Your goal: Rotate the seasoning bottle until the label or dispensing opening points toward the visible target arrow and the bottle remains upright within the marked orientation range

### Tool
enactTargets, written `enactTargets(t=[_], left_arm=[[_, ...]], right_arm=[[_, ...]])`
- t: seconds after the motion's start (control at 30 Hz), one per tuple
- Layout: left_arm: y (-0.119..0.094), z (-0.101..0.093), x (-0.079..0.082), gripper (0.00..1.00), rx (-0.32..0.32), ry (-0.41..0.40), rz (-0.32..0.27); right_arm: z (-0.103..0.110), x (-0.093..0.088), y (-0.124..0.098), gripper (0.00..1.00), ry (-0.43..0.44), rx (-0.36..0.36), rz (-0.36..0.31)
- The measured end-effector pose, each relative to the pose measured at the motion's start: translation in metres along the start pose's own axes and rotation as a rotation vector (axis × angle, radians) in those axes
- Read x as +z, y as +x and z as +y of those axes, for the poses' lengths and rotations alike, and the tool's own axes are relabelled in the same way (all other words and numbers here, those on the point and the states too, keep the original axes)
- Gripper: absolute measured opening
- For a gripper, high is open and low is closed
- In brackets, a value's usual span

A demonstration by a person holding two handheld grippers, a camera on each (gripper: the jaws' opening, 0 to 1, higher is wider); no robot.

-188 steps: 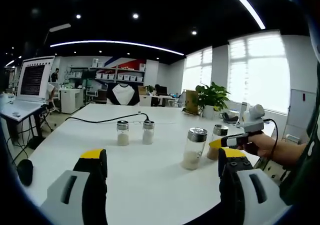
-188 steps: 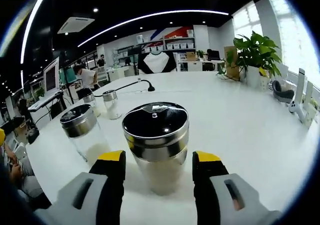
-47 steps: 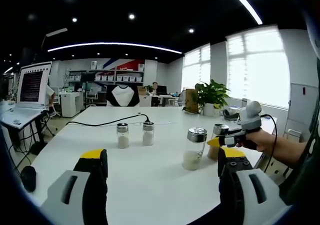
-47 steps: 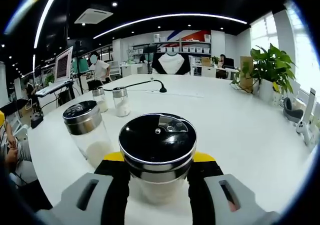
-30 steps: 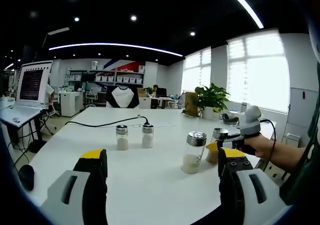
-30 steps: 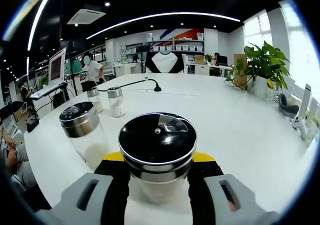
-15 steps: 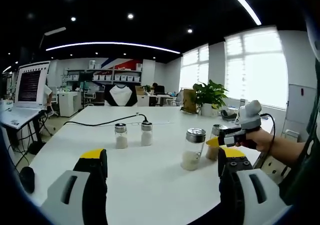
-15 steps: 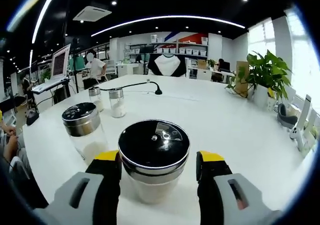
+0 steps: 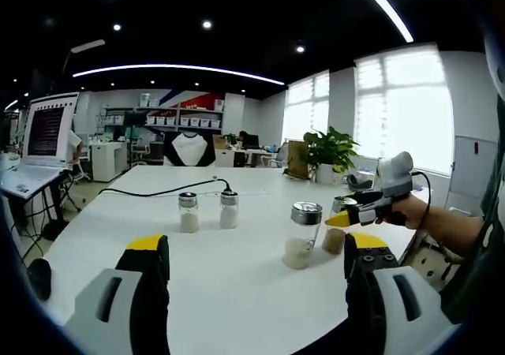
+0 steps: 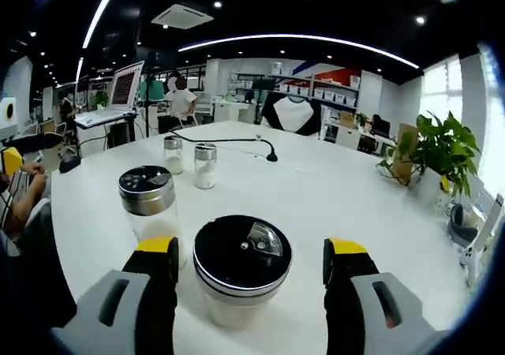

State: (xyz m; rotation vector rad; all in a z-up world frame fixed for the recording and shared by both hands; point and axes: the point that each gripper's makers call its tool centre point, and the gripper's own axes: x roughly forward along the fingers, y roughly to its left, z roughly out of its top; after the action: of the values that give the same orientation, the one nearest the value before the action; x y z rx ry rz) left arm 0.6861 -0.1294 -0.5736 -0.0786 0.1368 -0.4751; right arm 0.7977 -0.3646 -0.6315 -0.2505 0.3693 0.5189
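The white table [image 10: 339, 189] spans mid-frame. At lower centre of the right gripper view, the seasoning bottle [image 10: 241, 270] stands upright between the spread, untouching jaws of the right tool [image 10: 251, 267]. It is judged rigid, smooth, slippery glass, best gripped below the lid. The left tool [image 9: 252, 262] is held open.

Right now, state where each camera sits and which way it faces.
Left gripper view: rides the left gripper, facing across the white table at four shakers; the right gripper and a hand enter from the right.
Right gripper view: rides the right gripper, looking down on the near shaker between its open jaws.
Shared: that shaker, its neighbour, and the far pair.
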Motion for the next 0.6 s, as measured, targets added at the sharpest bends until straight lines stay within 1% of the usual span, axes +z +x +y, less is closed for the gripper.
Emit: enactTargets(t=[0.07, 0.1, 0.2, 0.3, 0.33, 0.4, 0.43, 0.5, 0.53, 0.57, 0.6], left_arm=[[0.000, 0.000, -0.001, 0.97, -0.004, 0.005, 0.004], [0.000, 0.000, -0.002, 0.97, -0.006, 0.007, 0.006], [-0.001, 0.002, -0.003, 0.97, -0.003, 0.007, 0.010], [-0.002, 0.003, -0.003, 0.97, 0.001, 0.002, 0.006], [-0.002, 0.003, -0.003, 0.97, 0.001, 0.003, 0.004], [-0.003, 0.003, -0.003, 0.97, 0.002, 0.004, 0.005], [-0.003, 0.003, -0.004, 0.97, 0.002, 0.004, 0.006], [-0.004, 0.004, -0.005, 0.97, 0.006, 0.001, 0.009], [-0.005, 0.005, -0.005, 0.97, 0.007, 0.001, 0.010], [-0.005, 0.005, -0.006, 0.97, 0.010, 0.000, 0.010], [-0.006, 0.005, -0.006, 0.97, 0.011, -0.001, 0.010]], right_arm=[[0.008, 0.001, 0.000, 0.76, 0.026, 0.074, 0.003], [0.006, 0.001, 0.000, 0.76, 0.026, 0.076, 0.002], [0.005, 0.003, -0.001, 0.76, -0.038, 0.104, -0.001], [0.007, 0.003, -0.002, 0.76, -0.070, 0.158, 0.003], [0.010, 0.002, -0.003, 0.76, -0.086, 0.194, 0.004], [0.012, 0.000, -0.003, 0.76, -0.094, 0.233, 0.008], [0.014, -0.002, -0.004, 0.76, -0.100, 0.268, 0.012], [0.015, -0.007, -0.004, 0.77, -0.093, 0.308, 0.018], [0.015, -0.007, -0.003, 0.80, -0.086, 0.318, 0.008], [0.015, -0.008, -0.002, 0.84, -0.061, 0.341, -0.011], [0.019, -0.010, -0.003, 0.83, -0.049, 0.379, -0.021]])
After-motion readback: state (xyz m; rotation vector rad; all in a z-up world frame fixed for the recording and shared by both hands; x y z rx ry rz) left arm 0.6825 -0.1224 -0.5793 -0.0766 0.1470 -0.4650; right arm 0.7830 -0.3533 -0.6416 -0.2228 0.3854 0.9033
